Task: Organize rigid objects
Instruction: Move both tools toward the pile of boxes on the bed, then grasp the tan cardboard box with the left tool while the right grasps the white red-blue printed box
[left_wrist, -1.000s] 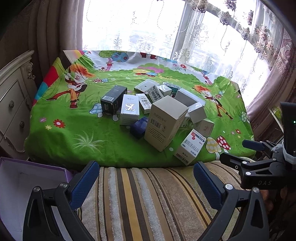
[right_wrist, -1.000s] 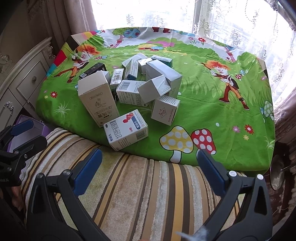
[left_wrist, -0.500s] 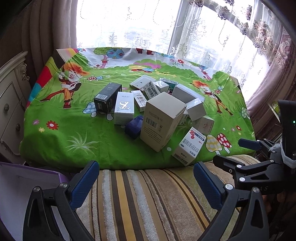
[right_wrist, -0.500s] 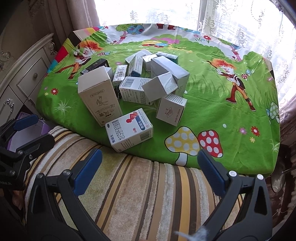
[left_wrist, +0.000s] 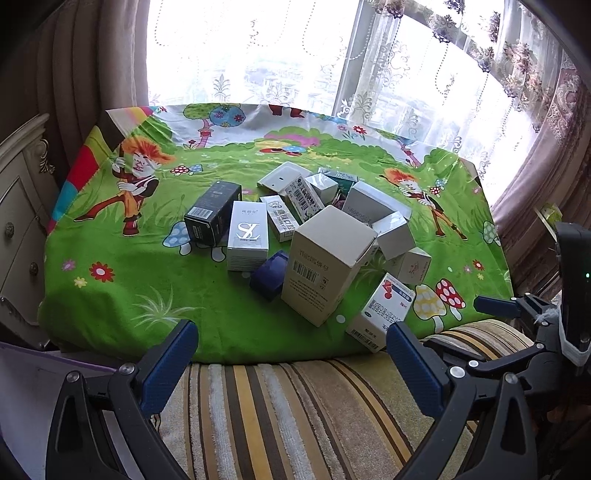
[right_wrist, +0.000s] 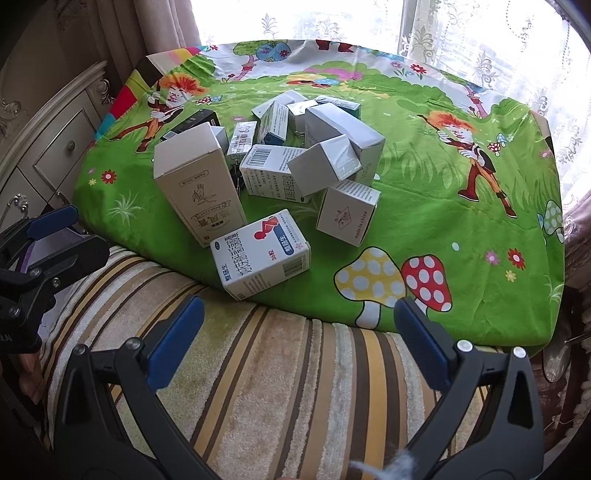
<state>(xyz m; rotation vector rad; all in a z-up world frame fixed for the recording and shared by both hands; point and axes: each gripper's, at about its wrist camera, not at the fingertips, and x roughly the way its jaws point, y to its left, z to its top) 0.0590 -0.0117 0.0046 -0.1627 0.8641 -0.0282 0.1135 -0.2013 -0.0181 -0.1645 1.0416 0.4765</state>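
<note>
Loosely heaped white, beige and black cartons (right_wrist: 273, 173) face both wide, empty tongs (left_wrist: 291, 354) (right_wrist: 299, 325).

cloth (left_wrist: 110, 295): bright green, cartoon figures, spotted mushrooms
cushion (right_wrist: 295, 387): tan, brown and yellow stripes
tall box (left_wrist: 325, 266): beige
box at 9 o'clock (left_wrist: 212, 214): black
claw pads (right_wrist: 177, 343): blue

Bright backlight from blown-out window (left_wrist: 258, 55); sharp focus; fisheye bending, dark corners.
</note>
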